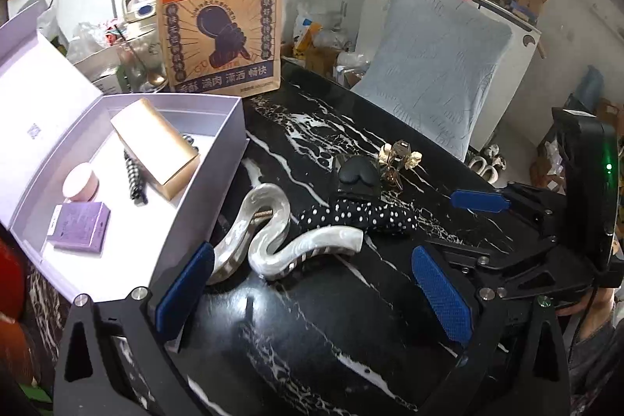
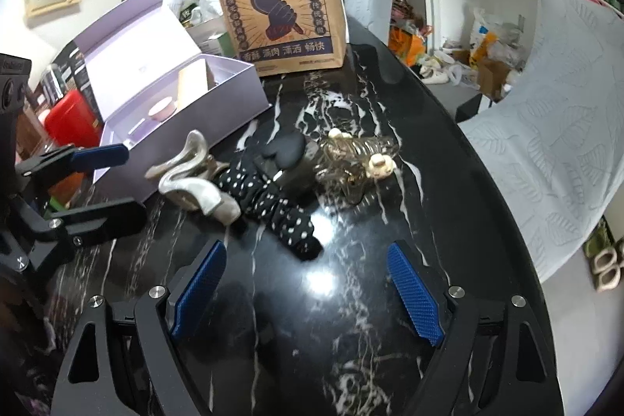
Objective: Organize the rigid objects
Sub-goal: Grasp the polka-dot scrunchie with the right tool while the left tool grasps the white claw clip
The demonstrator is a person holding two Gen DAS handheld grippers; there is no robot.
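A wavy pearl-white hair clip (image 1: 269, 240) lies on the black marble table (image 1: 312, 318), just ahead of my open, empty left gripper (image 1: 312, 295). Behind it lie a black polka-dot scrunchie (image 1: 358, 219), a black heart-topped case (image 1: 357, 180) and a clear amber claw clip (image 1: 396, 160). The open lilac box (image 1: 230, 127) at left holds a gold box (image 1: 156, 147), a pink jar (image 1: 82, 182), a purple packet (image 1: 80, 227) and a checked hair tie (image 1: 134, 178). My right gripper (image 2: 308, 289) is open and empty, short of the scrunchie (image 2: 273, 209), white clip (image 2: 195, 178) and claw clip (image 2: 358, 162).
A brown paper bag (image 1: 220, 14) stands at the table's back, next to the lilac box (image 2: 218, 96). A chair with a pale blue cushion (image 1: 440, 69) stands beyond the far table edge. Clutter and a red container (image 2: 70, 119) sit left of the box.
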